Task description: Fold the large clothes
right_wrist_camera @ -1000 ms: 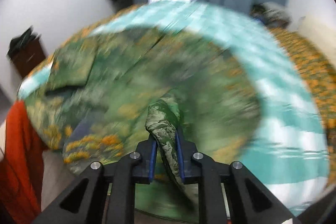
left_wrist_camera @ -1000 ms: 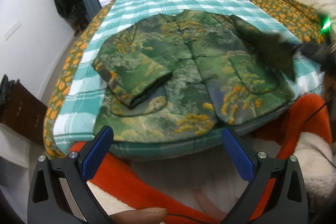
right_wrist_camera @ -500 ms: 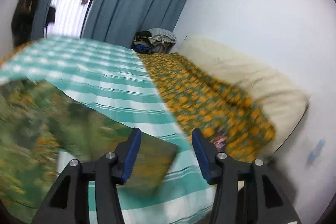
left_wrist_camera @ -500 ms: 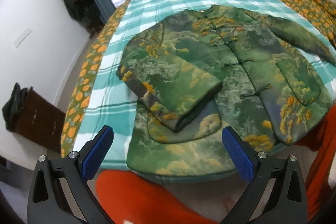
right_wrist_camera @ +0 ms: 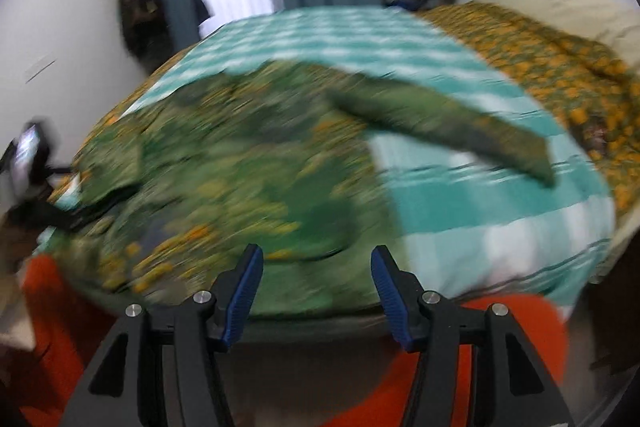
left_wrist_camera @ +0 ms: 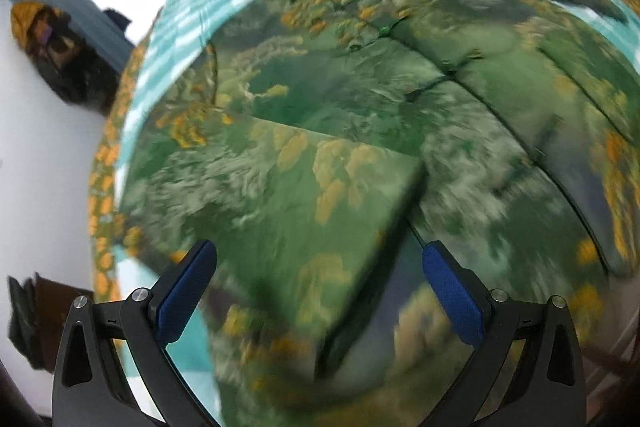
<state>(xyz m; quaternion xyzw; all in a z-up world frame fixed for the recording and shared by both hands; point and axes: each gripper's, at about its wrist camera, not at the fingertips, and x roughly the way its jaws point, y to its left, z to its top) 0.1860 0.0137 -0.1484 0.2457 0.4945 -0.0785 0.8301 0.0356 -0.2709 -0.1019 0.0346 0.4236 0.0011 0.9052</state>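
A green jacket with orange floral print [left_wrist_camera: 400, 107] lies face up on the bed, buttoned down the middle. Its left sleeve [left_wrist_camera: 304, 195] is folded across the body. My left gripper [left_wrist_camera: 316, 291] is open, close above that folded sleeve's cuff. In the right wrist view the jacket [right_wrist_camera: 240, 179] is blurred; its right sleeve [right_wrist_camera: 448, 127] lies stretched out on the teal checked cover. My right gripper [right_wrist_camera: 316, 283] is open and empty over the jacket's near hem.
A teal and white checked cover [right_wrist_camera: 480, 219] lies over the bed, with an orange floral quilt [right_wrist_camera: 560, 67] and pillow to the right. An orange blanket [right_wrist_camera: 48, 307] hangs at the near edge. Curtains, a doorway and hanging clothes [right_wrist_camera: 136, 7] stand behind.
My right gripper let go of the right sleeve, which now lies stretched out on the cover. My left gripper moved in close over the folded left sleeve.
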